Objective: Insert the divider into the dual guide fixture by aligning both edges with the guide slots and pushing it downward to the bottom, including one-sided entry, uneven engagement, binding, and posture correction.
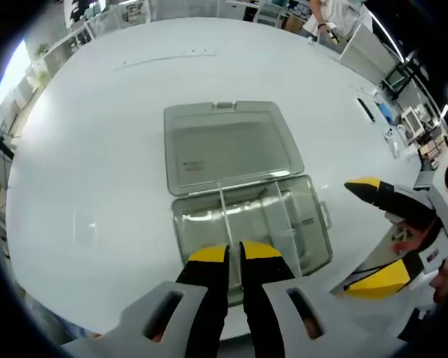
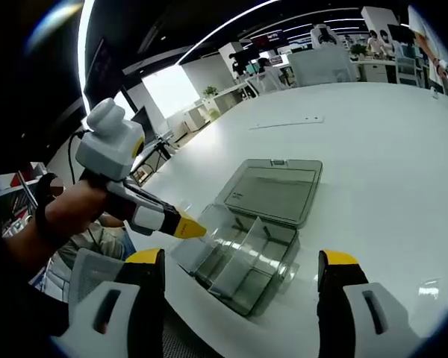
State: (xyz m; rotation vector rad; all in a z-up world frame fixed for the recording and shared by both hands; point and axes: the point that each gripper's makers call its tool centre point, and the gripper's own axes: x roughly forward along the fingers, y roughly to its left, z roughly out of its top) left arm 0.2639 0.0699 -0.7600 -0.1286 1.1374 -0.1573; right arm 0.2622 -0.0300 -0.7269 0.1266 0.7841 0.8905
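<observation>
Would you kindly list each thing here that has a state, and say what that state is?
Clear box: open, lying on the white table.
Lid: folded back flat.
Divider: upright inside the box.
Left gripper: shut on the divider.
Right gripper: open, holding nothing.

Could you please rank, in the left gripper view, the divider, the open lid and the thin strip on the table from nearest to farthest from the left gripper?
1. The divider, a clear panel standing in the box, right above the left gripper.
2. The open lid, lying flat behind the box.
3. The thin strip, far across the white table.
</observation>
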